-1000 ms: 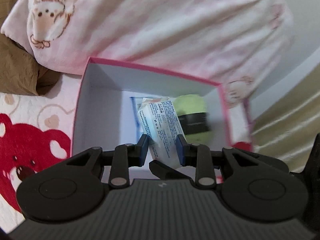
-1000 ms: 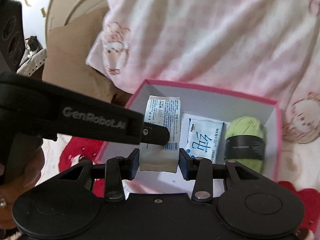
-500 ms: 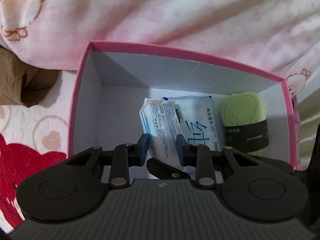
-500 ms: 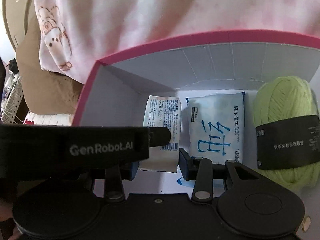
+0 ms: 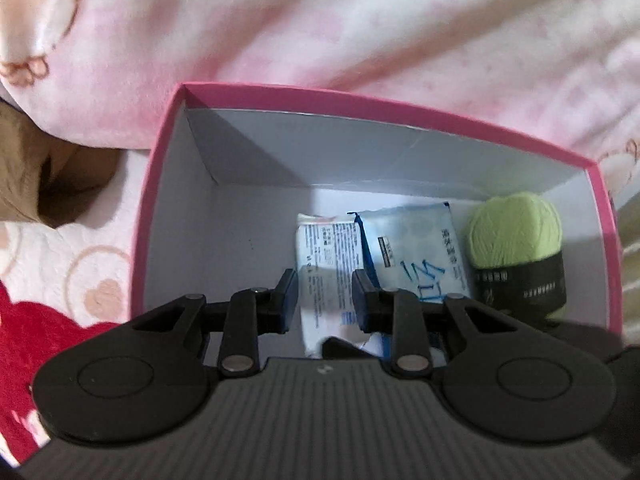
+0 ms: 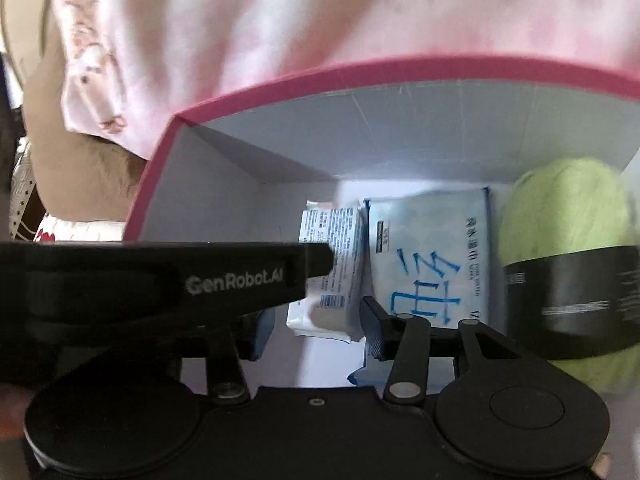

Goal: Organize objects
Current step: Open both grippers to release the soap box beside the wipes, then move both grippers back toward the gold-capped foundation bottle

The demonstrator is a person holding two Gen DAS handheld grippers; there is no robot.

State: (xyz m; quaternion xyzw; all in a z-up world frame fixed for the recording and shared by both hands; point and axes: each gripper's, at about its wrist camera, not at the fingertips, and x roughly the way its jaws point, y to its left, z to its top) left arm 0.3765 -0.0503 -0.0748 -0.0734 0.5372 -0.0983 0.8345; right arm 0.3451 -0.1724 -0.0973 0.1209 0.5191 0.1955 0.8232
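The box (image 5: 160, 216) has a hot-pink rim and plain white inner walls. At lower right in it, the yarn ball (image 5: 516, 228) is lime green with a black printed band. The wet-wipe pack (image 5: 416, 252) is pale blue with bright blue characters; the narrower pack (image 5: 324, 264) is white with blue print. The blanket (image 5: 320, 20) at top is pale pink with cartoon bears. At lower left, the bedsheet (image 5: 60, 264) is cream with peach hearts and a red shape. Both claws are black.

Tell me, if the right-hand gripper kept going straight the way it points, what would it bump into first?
Probably the small white printed packet lying between the right gripper's opening jaws, then the floor of the pink-rimmed cardboard box beneath; depth is hard to judge.
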